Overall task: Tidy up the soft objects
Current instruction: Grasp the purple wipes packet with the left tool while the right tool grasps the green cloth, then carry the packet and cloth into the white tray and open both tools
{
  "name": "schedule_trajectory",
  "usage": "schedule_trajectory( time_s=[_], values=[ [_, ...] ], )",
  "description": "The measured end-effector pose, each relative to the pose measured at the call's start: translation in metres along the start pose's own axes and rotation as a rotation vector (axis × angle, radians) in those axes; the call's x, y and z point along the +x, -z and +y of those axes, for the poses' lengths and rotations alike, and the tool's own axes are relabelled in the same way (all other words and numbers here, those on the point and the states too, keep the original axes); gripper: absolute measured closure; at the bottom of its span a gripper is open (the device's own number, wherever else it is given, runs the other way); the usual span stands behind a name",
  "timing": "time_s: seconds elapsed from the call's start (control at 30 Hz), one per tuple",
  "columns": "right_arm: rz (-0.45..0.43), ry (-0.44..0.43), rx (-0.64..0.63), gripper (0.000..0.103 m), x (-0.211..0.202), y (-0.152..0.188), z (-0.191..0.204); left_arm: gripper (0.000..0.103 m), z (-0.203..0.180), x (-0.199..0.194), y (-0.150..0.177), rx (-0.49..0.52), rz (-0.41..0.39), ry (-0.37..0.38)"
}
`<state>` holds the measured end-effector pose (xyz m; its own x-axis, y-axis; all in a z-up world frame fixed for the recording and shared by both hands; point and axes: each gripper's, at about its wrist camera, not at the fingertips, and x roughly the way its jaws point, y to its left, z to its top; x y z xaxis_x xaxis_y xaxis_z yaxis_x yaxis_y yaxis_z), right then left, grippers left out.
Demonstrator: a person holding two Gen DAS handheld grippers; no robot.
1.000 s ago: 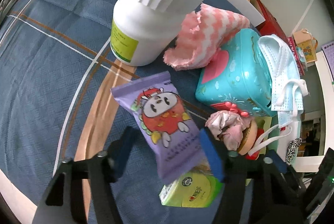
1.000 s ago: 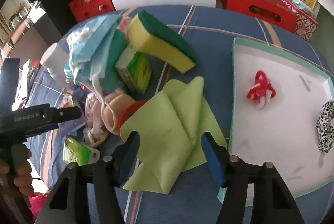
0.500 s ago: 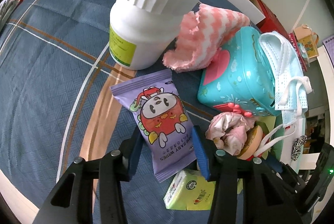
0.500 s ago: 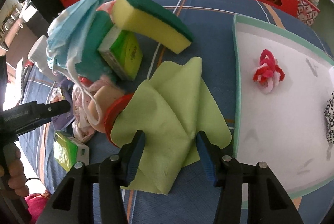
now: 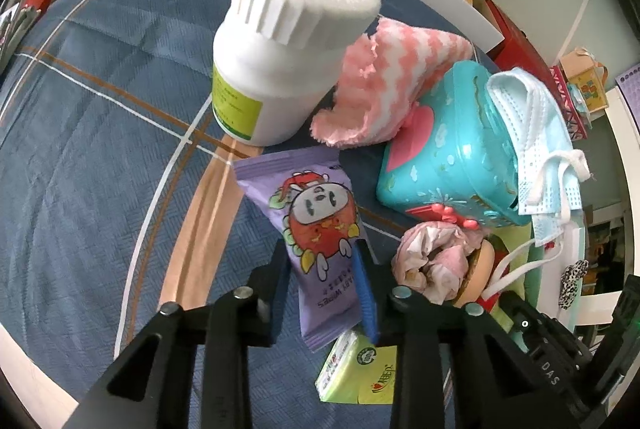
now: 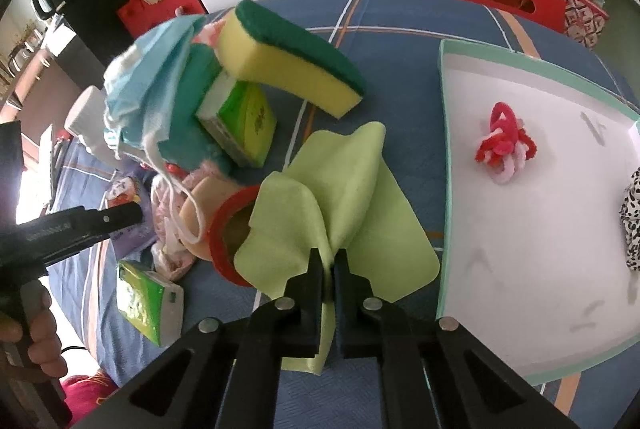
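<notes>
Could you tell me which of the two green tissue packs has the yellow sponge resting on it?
The green tissue pack leaning against the teal box; the other green tissue pack lies alone nearer the camera.

Leopard-print scrunchie (image 6: pixel 632 225) cut by right edge, white bottle (image 6: pixel 82 119) mostly hidden behind face mask (image 6: pixel 148 69)

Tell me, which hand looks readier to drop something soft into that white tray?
Probably the right: right gripper is shut on the green cloth, beside the white tray. Left gripper is closing around the purple wipes packet, farther off.
</notes>
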<state>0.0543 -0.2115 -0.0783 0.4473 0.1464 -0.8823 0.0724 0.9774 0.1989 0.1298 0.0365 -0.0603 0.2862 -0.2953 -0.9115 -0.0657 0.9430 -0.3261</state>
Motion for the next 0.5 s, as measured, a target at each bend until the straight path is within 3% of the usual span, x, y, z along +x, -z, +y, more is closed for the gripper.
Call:
schedule_trajectory(
  time_s=[0.5],
  values=[
    [-0.164,-0.008,0.013,0.098,-0.053,0.000,0.006,0.082,0.005,-0.022,0.005,-0.001,-0.078,0.028]
  ],
)
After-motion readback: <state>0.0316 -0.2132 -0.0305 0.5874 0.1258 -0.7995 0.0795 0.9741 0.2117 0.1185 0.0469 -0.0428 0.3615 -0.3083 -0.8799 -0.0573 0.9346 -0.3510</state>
